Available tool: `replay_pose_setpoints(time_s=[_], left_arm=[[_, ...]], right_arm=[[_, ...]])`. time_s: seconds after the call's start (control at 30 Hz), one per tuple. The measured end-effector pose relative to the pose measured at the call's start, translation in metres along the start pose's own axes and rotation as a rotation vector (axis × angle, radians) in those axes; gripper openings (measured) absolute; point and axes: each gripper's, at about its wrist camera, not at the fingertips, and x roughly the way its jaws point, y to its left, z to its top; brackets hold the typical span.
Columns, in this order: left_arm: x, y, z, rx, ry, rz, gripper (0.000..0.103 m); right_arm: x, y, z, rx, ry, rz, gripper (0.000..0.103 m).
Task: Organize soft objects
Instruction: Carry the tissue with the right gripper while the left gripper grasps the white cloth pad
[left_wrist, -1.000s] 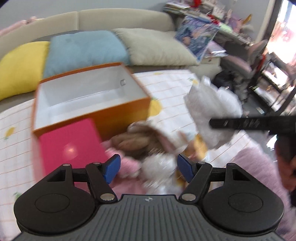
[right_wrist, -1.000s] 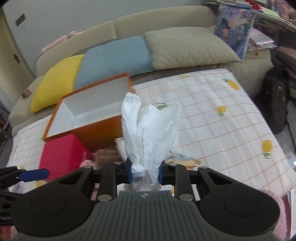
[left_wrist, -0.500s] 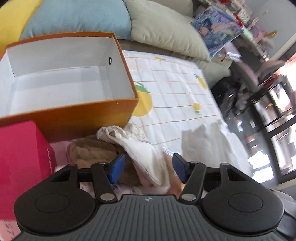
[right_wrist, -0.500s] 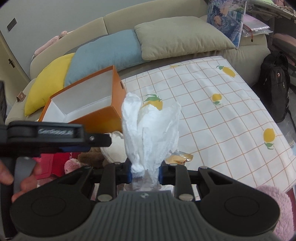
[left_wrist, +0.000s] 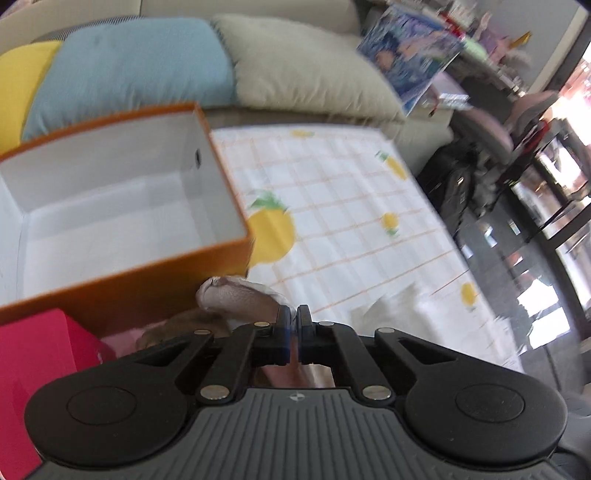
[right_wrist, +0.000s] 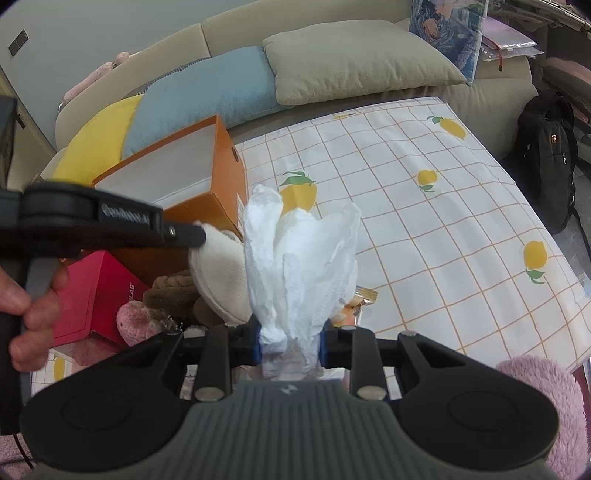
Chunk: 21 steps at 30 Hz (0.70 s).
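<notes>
My left gripper (left_wrist: 294, 320) is shut, pinching the edge of a cream cloth toy (left_wrist: 236, 298) just in front of the open orange box (left_wrist: 129, 266). The right wrist view shows that gripper's tip (right_wrist: 195, 236) at the top edge of the cream toy (right_wrist: 218, 273). A brown plush (right_wrist: 173, 291) and a pink plush (right_wrist: 136, 321) lie beneath it. My right gripper (right_wrist: 290, 343) is shut on a crumpled white tissue (right_wrist: 303, 258) that stands up from the jaws. The orange box (right_wrist: 221, 206) is white inside and holds nothing that I can see.
A red box (right_wrist: 96, 291) sits left of the pile. A snack packet (right_wrist: 360, 299) lies behind the tissue on the lemon-print cloth (right_wrist: 424, 240). Yellow, blue and beige cushions (right_wrist: 354, 70) line the sofa behind. A pink fluffy thing (right_wrist: 535, 398) is at the lower right, a black backpack (right_wrist: 546, 162) beside the sofa.
My left gripper went from wide open to shut, taking hold of the cream toy, and moved in close to the orange box. The right gripper kept the tissue and barely moved.
</notes>
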Motion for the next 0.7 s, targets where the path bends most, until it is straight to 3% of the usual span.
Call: replay_pose_setpoints(time_s=[0.37, 0.53, 0.7], left_arm=[[-0.072, 0.012, 0.014, 0.020, -0.178, -0.072, 0.002], [-0.111, 0.037, 0.021, 0.001, -0.275, -0.046, 0.001], [-0.138, 0.068, 0.033, -0.004, -0.362, 0.037, 0.000]], right_arm=[[-0.012, 0.015, 0.019, -0.047, -0.025, 0.037, 0.026], [-0.014, 0.039, 0.041, -0.095, -0.046, 0.084, 0.026], [-0.014, 0.080, 0.066, -0.177, -0.074, 0.151, 0.026]])
